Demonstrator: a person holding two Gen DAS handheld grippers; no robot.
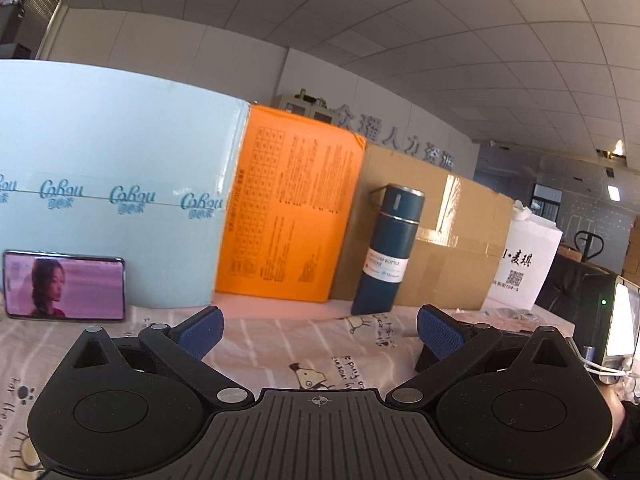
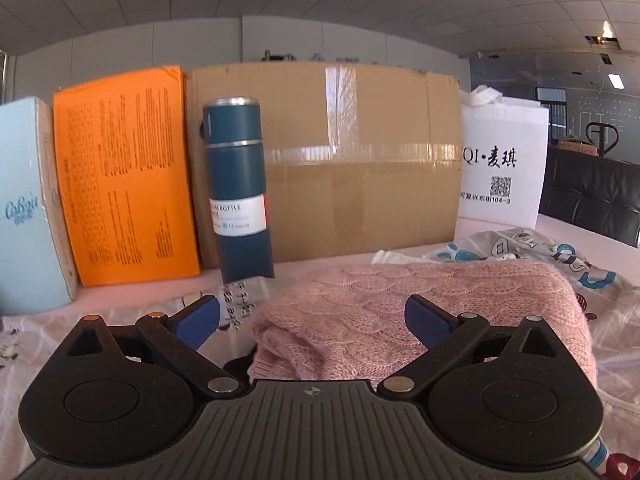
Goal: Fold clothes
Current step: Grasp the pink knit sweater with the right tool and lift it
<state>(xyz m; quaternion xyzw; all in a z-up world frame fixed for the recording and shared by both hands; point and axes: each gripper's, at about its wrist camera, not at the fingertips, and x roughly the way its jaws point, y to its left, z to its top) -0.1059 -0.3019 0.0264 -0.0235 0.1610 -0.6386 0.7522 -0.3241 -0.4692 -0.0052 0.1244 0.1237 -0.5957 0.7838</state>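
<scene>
A folded pink knitted sweater (image 2: 420, 304) lies on the table right in front of my right gripper (image 2: 312, 320). That gripper is open, its blue-padded fingers (image 2: 200, 322) spread to either side of the sweater's near edge, holding nothing. My left gripper (image 1: 320, 332) is open too, hovering over a white cloth with cartoon prints (image 1: 320, 364) that covers the table; nothing is between its fingers. In the left wrist view a strip of the pink sweater (image 1: 504, 322) shows far right behind the right finger.
Along the back stand a light blue box (image 1: 112, 184), an orange box (image 1: 288, 216), a brown carton (image 2: 360, 160), a dark blue bottle (image 2: 240, 192) and a white bag (image 2: 504, 160). A phone (image 1: 64, 286) leans at the left. Printed plastic wrapping (image 2: 560, 256) lies right of the sweater.
</scene>
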